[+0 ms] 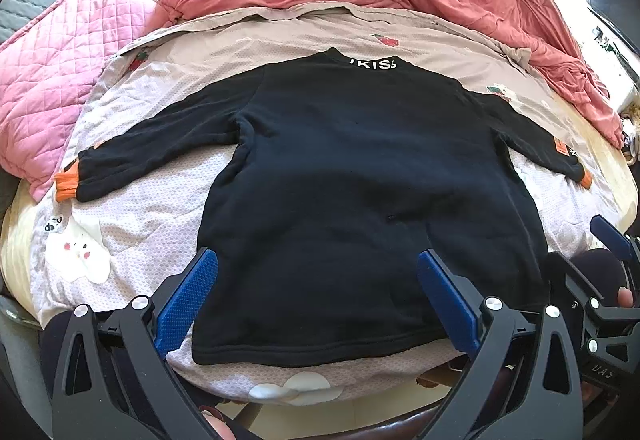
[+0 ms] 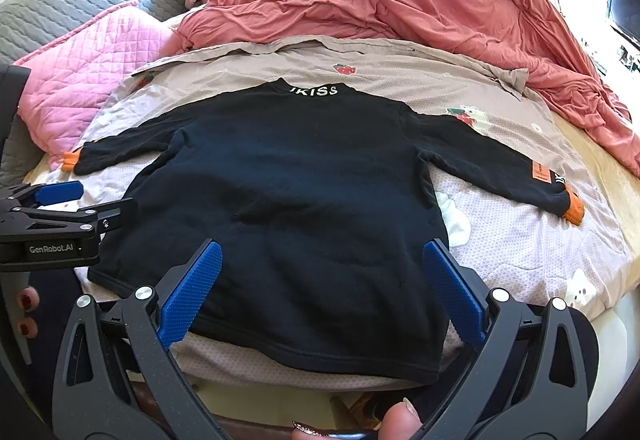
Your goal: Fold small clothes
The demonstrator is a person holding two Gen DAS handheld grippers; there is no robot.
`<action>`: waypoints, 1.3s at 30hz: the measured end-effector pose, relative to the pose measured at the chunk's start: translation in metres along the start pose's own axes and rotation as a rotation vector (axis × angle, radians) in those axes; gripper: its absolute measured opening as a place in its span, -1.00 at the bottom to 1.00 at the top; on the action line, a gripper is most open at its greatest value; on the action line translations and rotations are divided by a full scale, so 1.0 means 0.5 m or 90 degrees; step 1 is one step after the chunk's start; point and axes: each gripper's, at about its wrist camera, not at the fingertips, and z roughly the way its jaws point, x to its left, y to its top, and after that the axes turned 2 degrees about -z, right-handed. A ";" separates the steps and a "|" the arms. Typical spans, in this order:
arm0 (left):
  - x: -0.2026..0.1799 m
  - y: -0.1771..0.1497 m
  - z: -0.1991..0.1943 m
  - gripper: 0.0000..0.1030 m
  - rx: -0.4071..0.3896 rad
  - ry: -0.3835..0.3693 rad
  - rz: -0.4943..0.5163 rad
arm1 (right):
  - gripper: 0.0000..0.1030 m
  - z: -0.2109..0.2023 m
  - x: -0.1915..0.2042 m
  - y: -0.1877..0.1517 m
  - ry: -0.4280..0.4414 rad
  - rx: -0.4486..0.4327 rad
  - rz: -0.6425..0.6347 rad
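Black sweatshirt (image 1: 360, 179) lay flat on the bedsheet (image 1: 152, 207), sleeves spread, white "KISS" lettering (image 1: 373, 64) at its collar. Through the left wrist camera I saw my left gripper (image 1: 318, 296) wide open, empty, above the hem. Through the right wrist camera my right gripper (image 2: 322, 288) gaped likewise, holding nothing; "GenRobot.AI" (image 2: 51, 249) marked the other gripper.

Edges and fine print

The sleeve patch (image 2: 541, 171) lettering is too small to read; the screen (image 2: 624, 13) is cut by the frame edge, and the collar text (image 1: 372, 64) is partly folded out of sight in the left view.
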 end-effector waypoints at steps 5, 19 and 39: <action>0.000 0.000 0.001 0.92 0.000 -0.001 0.001 | 0.84 0.002 0.001 -0.001 -0.001 0.002 0.000; -0.003 -0.001 0.001 0.92 -0.001 -0.002 0.002 | 0.84 -0.002 0.001 -0.002 0.003 -0.001 -0.003; -0.005 0.003 0.003 0.92 -0.003 -0.001 0.004 | 0.84 0.004 0.000 0.000 0.002 0.001 0.001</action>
